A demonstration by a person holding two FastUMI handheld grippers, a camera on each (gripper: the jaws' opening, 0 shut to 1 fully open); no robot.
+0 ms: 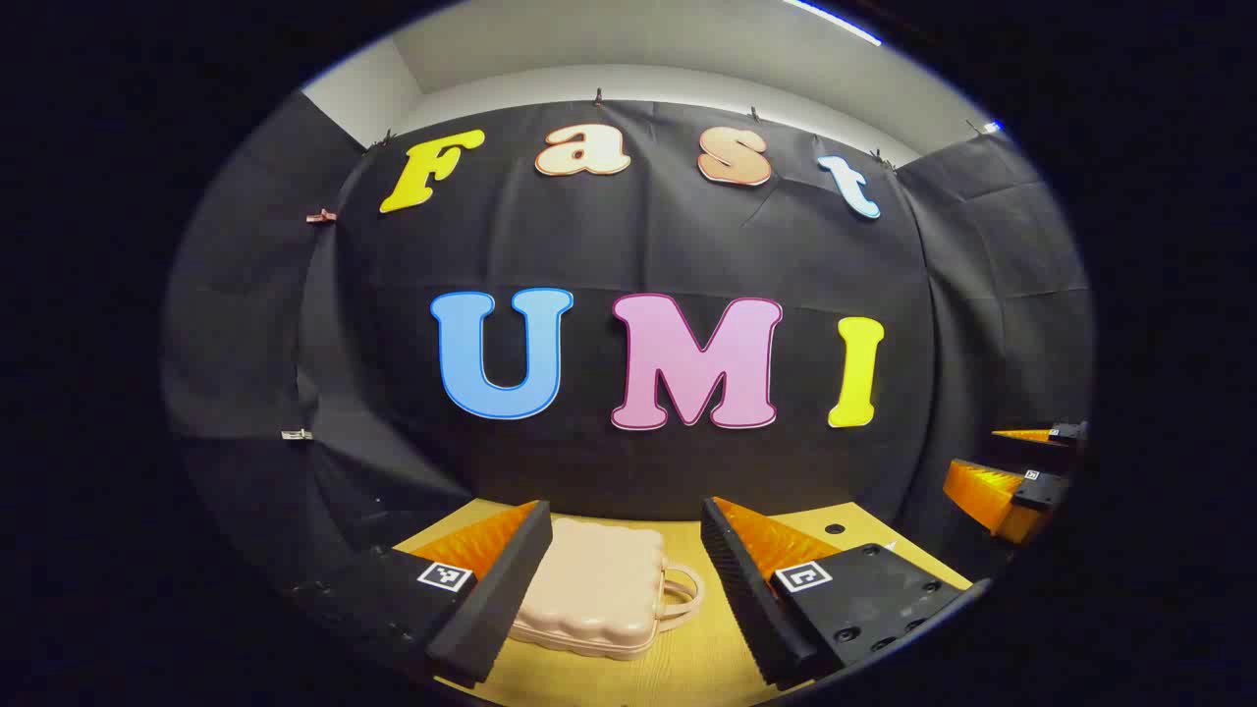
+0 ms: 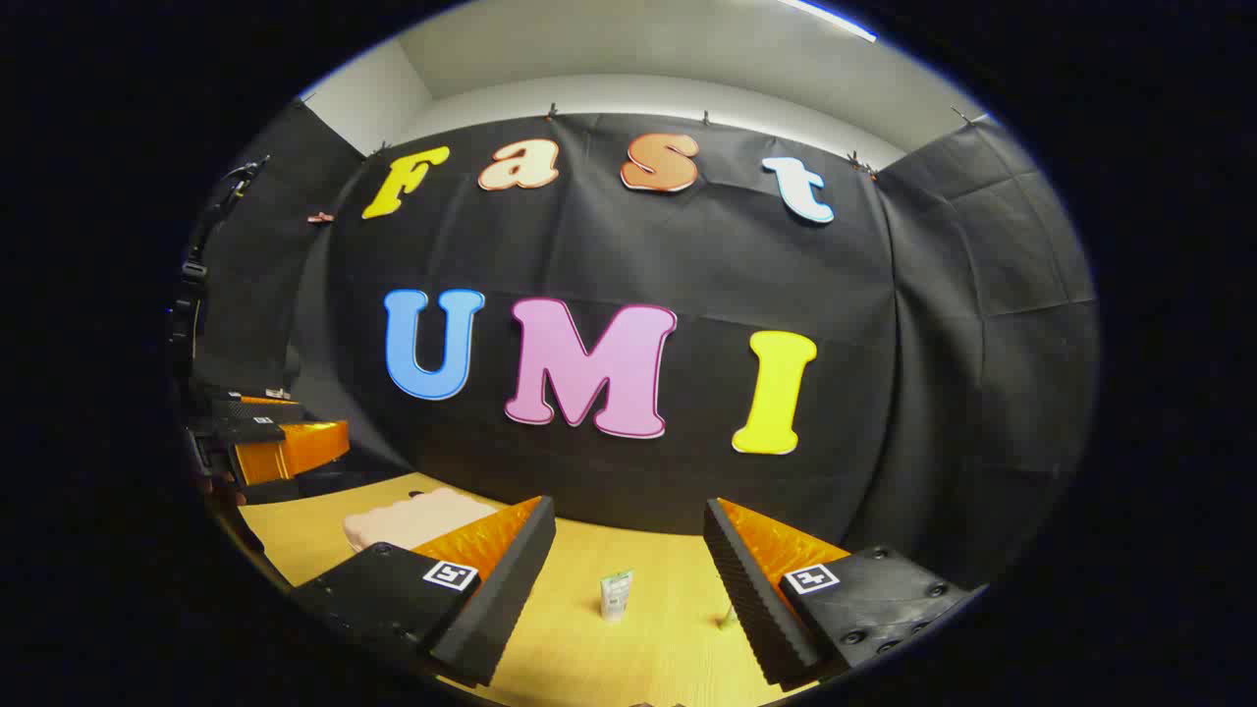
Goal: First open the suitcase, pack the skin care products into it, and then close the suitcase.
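A pale pink suitcase [image 1: 599, 587] with a wavy edge lies flat and closed on the wooden table [image 1: 687, 658], its handle pointing right. My left gripper [image 1: 623, 550] hangs open above the table, its fingers framing the suitcase without touching it. In the right gripper view, my right gripper [image 2: 628, 555] is open over the table. A small green and white skin care tube [image 2: 616, 595] stands upright between and beyond its fingers. Another small green item [image 2: 728, 618] peeks out beside the right finger. The suitcase [image 2: 412, 517] lies further left there.
The right gripper [image 1: 1011, 481] shows at the far right edge of the left gripper view, and the left gripper [image 2: 270, 437] at the left edge of the right gripper view. Black cloth walls close in the table at the back and sides.
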